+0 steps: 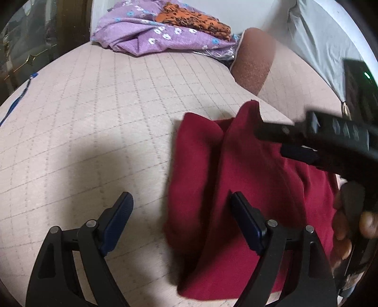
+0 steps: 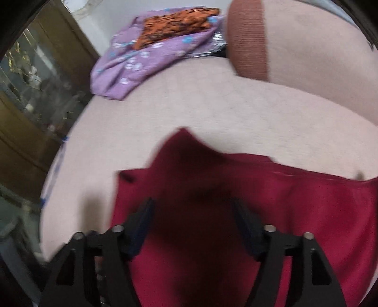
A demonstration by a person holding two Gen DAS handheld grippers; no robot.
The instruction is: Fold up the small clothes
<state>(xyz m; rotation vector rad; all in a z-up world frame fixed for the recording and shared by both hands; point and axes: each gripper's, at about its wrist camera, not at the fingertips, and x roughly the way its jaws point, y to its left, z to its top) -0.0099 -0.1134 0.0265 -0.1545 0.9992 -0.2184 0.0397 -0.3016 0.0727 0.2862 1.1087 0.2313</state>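
A dark red garment (image 1: pixel 212 170) lies partly folded on the beige checked bed cover (image 1: pixel 106 106), one flap laid over along a raised ridge. My left gripper (image 1: pixel 182 198) hovers open at the garment's left edge. Its right finger is above the cloth and its left finger above bare cover, with nothing pinched. My right gripper (image 2: pixel 192 203) is open just above the red garment (image 2: pixel 295 200), casting a dark shadow on it, its pads clear of the cloth. In the left wrist view the right gripper (image 1: pixel 271 141) reaches in from the right over the garment's far corner, a hand (image 1: pixel 342 226) behind it.
A purple floral cloth (image 1: pixel 146 37) with an orange patterned garment (image 1: pixel 196 19) on top sits at the far end. A brown bolster (image 1: pixel 255 61) and a grey pillow (image 1: pixel 314 40) lie at the right. A wooden glass-front cabinet (image 2: pixel 35 106) stands past the left edge.
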